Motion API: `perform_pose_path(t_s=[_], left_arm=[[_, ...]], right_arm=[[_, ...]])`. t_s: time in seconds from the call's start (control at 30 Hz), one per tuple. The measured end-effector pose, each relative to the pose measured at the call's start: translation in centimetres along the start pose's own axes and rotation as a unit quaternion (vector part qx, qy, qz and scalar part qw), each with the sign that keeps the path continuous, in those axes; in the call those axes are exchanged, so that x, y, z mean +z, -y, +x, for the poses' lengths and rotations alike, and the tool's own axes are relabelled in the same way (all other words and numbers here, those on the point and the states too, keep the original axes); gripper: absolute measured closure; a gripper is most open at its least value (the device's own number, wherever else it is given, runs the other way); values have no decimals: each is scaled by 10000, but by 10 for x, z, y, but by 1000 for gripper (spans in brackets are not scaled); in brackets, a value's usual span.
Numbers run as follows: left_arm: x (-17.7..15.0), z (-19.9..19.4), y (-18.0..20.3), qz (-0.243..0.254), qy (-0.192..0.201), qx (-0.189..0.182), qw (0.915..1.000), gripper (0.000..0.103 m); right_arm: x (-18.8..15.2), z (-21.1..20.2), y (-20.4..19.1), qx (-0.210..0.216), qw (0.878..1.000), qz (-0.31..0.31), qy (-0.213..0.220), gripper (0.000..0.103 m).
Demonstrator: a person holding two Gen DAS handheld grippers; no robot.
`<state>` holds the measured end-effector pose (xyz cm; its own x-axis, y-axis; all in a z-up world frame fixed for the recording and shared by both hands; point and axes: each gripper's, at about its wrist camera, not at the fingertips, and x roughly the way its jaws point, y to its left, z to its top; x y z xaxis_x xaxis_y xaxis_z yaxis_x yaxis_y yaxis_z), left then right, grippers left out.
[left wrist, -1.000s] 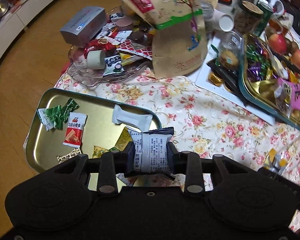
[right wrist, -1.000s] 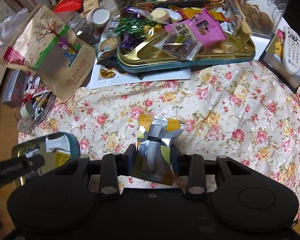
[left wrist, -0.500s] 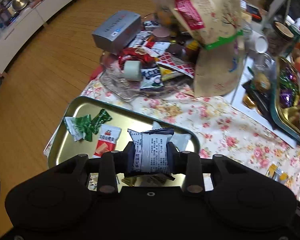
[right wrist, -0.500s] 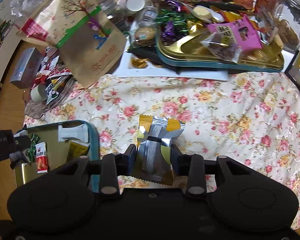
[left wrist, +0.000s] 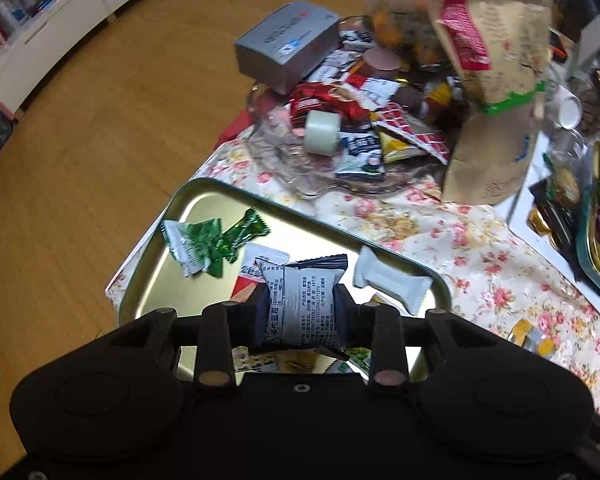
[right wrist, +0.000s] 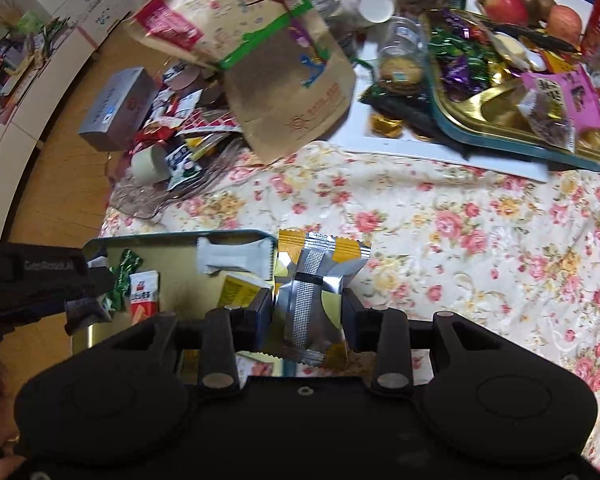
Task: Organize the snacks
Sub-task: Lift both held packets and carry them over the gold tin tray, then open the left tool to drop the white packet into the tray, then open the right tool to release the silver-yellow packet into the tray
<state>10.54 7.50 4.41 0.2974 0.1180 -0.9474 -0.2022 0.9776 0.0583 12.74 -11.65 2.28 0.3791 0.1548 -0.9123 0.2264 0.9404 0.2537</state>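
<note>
My left gripper (left wrist: 300,308) is shut on a black-and-silver snack packet (left wrist: 302,304) and holds it above the gold metal tray (left wrist: 204,204). In the tray lie green candy wrappers (left wrist: 208,242), a red-and-white packet (left wrist: 256,272) and a white packet (left wrist: 392,284). My right gripper (right wrist: 308,308) is shut on a silver-and-yellow snack packet (right wrist: 316,280), held over the right end of the same tray (right wrist: 172,240). The left gripper (right wrist: 32,284) shows at the left of the right wrist view.
A glass dish (left wrist: 284,160) of mixed snacks, a tape roll (left wrist: 320,132) and a grey box (left wrist: 288,46) stand behind the tray. A brown paper bag (right wrist: 276,56) leans beside them. A second gold tray (right wrist: 500,108) with candies sits far right. The table edge drops to wooden floor (left wrist: 80,140) on the left.
Both grippers have moved left toward the gold tray with their packets still held. The left one is now over the tray's middle and the right one has reached its right end.
</note>
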Motion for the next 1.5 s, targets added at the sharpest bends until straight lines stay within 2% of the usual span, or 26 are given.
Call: perform_pose_path(t_s=[0.27,0.47,0.6,1.0,1.37,1.5], left_arm=[[7,2,-22,-306,-73,-68,9995,60],[8,3,-37,-533,-137,-20,9985,60],[8,1,-40,-515,-7,179,9985,60],[9,1,-40,-497,-15,167,9986,60],[7,3,-42,-534,-51,196,9984,60],[7,3,-41,-510,-64,192,9985,60]], right_arm=[[-8,10,-32,101,9995,-299,-57,64],[-9,10,-43,196,9990,-393,8,64],[-8,7,-44,237,9989,-403,50,64],[-11,8,-55,263,9975,-652,84,64],[-11,-1,-62,662,9950,-721,217,59],[-10,1,-62,622,9953,-718,201,59]])
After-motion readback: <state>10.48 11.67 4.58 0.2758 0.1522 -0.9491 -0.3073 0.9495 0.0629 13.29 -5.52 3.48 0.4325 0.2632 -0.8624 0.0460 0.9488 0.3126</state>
